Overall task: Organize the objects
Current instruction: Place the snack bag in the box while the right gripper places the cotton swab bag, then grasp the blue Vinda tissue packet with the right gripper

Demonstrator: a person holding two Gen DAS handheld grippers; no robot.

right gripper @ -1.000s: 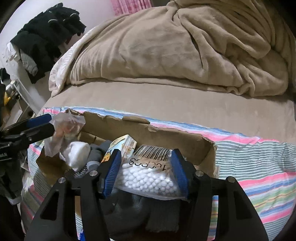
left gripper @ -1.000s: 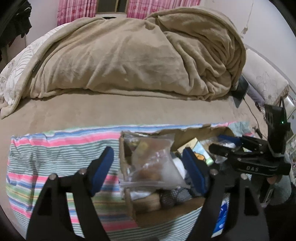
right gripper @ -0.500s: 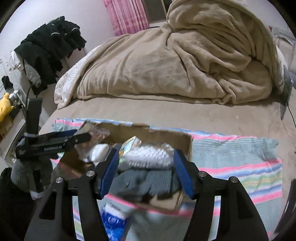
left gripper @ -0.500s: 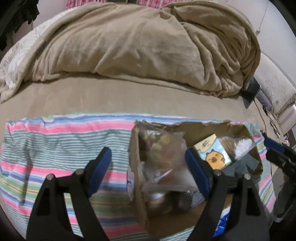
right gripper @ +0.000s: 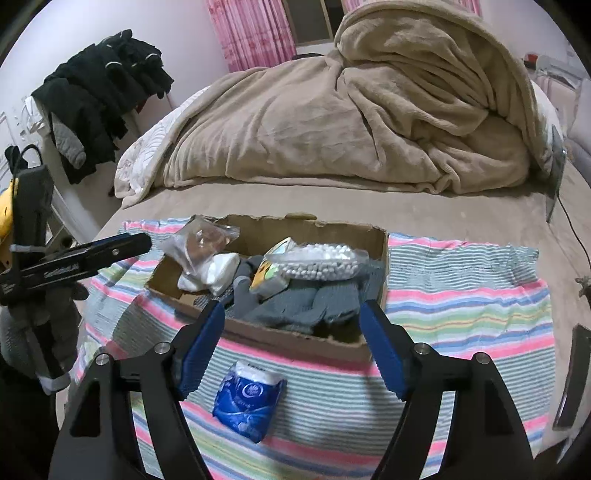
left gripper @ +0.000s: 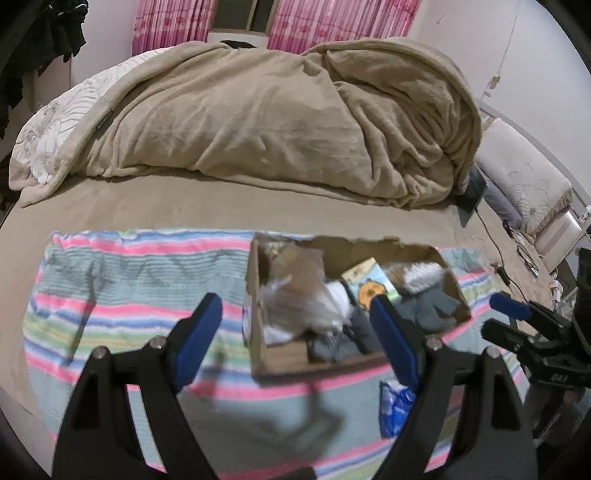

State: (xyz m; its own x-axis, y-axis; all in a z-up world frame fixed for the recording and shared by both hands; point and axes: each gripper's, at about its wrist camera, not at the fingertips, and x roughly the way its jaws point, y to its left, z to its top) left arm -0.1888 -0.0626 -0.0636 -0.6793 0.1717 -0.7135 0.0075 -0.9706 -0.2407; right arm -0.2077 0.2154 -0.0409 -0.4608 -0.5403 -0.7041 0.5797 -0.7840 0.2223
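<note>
Cardboard box [right gripper: 295,341] just beyond right tongs [right gripper: 291,350]; both tongs spread, empty; left tongs [left gripper: 299,339].

both wrist views near, sharing cardboard box [left gripper: 258,354]

cardboard box [right gripper: 295,341]: matt, torn rim | striped cloth [right gripper: 461,295]: ribbed weave | blue packet [right gripper: 245,400]: glossy plastic

A bed [right gripper: 332,206] carries a heaped beige blanket [right gripper: 351,122]; pink curtains [right gripper: 255,33] flank a dark window [right gripper: 306,22]; walls pale.
</note>
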